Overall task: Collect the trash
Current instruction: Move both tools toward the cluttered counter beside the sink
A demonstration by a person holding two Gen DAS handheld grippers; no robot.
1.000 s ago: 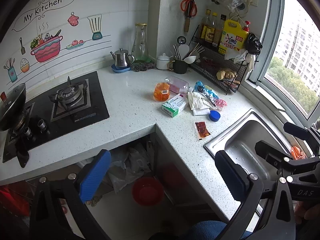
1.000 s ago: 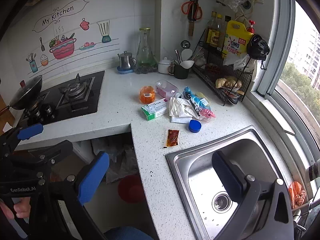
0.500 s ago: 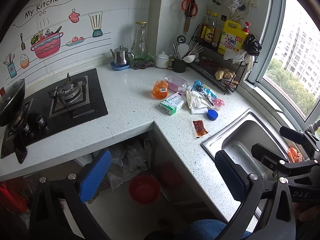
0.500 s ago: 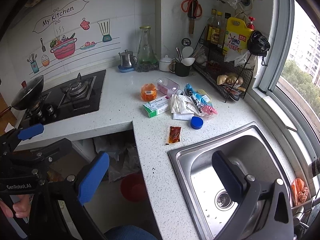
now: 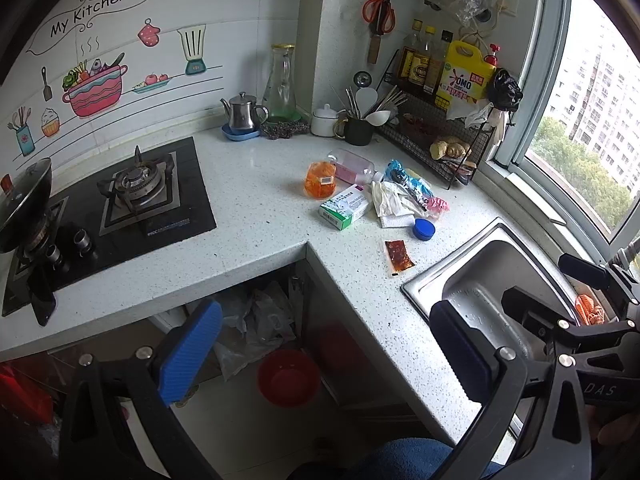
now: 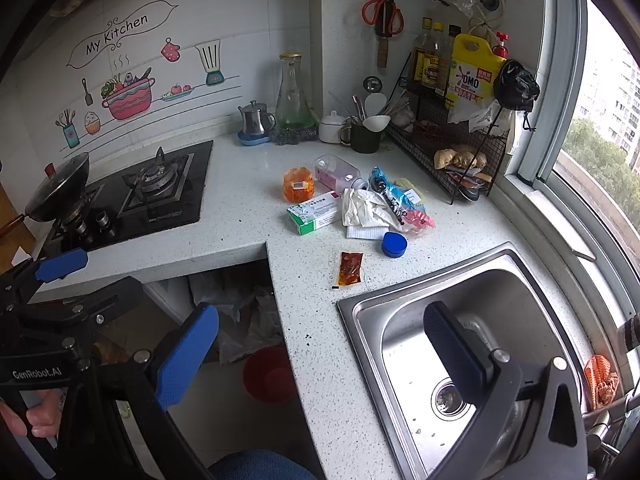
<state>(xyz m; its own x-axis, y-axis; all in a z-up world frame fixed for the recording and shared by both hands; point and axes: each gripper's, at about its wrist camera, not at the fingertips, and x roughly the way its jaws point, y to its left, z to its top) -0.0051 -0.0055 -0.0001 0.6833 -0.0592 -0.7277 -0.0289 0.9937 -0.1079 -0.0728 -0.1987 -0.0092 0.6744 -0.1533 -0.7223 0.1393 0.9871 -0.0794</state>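
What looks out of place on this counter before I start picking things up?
A litter cluster sits mid-counter: a tipped-over clear bottle, an orange packet, a green-white box, crumpled white paper and a loose blue cap. A red sauce sachet lies alone near the sink. No spill visible.

A black hob sits in the worktop on the left, a wok on its near burner. Along the wall stand a steel teapot, a glass carafe and a dark mug of utensils. Red scissors hang above (blades up). The rack holds what may be ginger. A steel sink lies right.
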